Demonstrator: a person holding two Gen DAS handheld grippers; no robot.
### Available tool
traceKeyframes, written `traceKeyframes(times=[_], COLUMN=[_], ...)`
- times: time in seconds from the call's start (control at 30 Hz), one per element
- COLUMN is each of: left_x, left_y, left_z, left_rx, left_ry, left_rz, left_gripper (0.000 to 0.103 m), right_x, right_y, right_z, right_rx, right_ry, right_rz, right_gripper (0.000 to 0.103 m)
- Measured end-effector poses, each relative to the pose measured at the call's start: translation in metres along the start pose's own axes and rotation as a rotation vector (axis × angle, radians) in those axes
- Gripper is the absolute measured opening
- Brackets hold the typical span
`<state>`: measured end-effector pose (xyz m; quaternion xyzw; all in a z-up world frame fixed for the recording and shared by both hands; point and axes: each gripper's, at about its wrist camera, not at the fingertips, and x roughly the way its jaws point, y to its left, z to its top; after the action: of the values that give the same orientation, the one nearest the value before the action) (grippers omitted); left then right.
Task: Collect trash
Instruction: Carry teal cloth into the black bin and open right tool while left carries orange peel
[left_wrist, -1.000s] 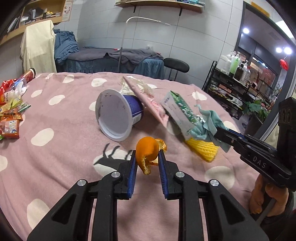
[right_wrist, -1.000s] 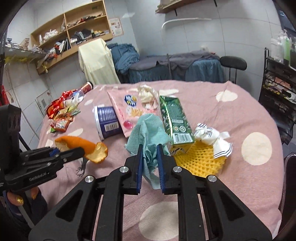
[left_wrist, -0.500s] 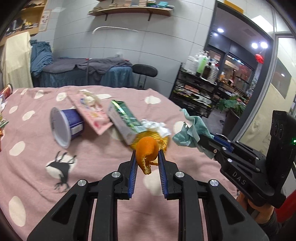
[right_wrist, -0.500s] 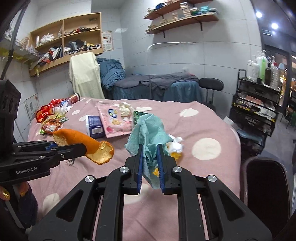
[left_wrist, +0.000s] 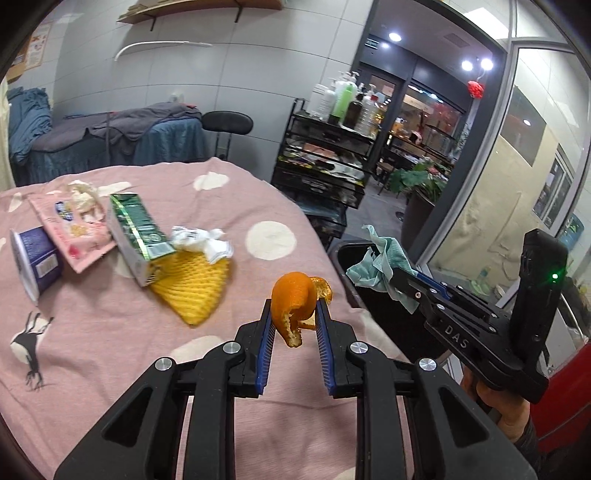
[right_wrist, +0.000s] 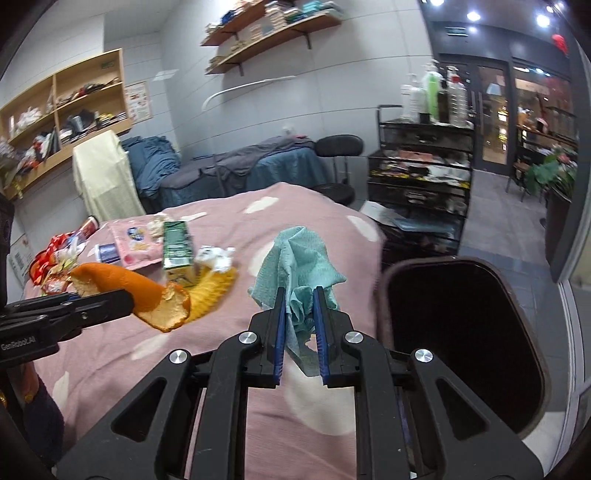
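Note:
My left gripper (left_wrist: 294, 306) is shut on a curled orange peel (left_wrist: 293, 295), held above the pink dotted tablecloth (left_wrist: 110, 332) near its right edge. In the right wrist view the same peel (right_wrist: 147, 295) hangs at the left. My right gripper (right_wrist: 298, 295) is shut on a crumpled teal cloth (right_wrist: 299, 258), also over the table's right edge. In the left wrist view that teal cloth (left_wrist: 380, 262) hangs just above the rim of a dark trash bin (left_wrist: 354, 254). The bin (right_wrist: 461, 332) stands open beside the table, to the right of my right gripper.
On the table lie a green carton (left_wrist: 135, 232), yellow foam netting (left_wrist: 195, 284), a crumpled white wrapper (left_wrist: 201, 240), a pink packet (left_wrist: 74, 229) and a blue cup on its side (left_wrist: 35, 258). Snack wrappers (right_wrist: 55, 254) pile at the far left. A black shelf trolley (right_wrist: 421, 173) stands beyond.
Both grippers have swung to the right, away from the trash pile toward the table's right edge, each keeping its load. The dark bin has come into view.

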<state>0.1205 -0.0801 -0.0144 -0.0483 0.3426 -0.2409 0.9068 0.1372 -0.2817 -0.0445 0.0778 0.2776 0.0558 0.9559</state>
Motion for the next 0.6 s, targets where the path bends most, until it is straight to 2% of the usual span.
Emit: traceKeyframes(times=[0.33,0.57,0.6], left_x=[0.034,0.051,0.054], left_y=[-0.043,-0.061,-0.064], left_z=[0.005,0.006,0.006], left_rx=[0.052,0.071,0.074], left_ry=[0.061,0.098,0.104], left_rz=[-0.079,-0.103,-0.106], left_gripper=[0.022,0.022,0.022], right_x=[0.019,0.045,0.048], right_y=[-0.083,-0.124,-0.127], right_z=[-0.012,-0.027,-0.03], right_rx=[0.145,0.235,0.241], right_ry=[0.055,0.123,0.134], right_rz=[-0.177,-0.231,-0.24], right_gripper=[0.016,0.016,0.021])
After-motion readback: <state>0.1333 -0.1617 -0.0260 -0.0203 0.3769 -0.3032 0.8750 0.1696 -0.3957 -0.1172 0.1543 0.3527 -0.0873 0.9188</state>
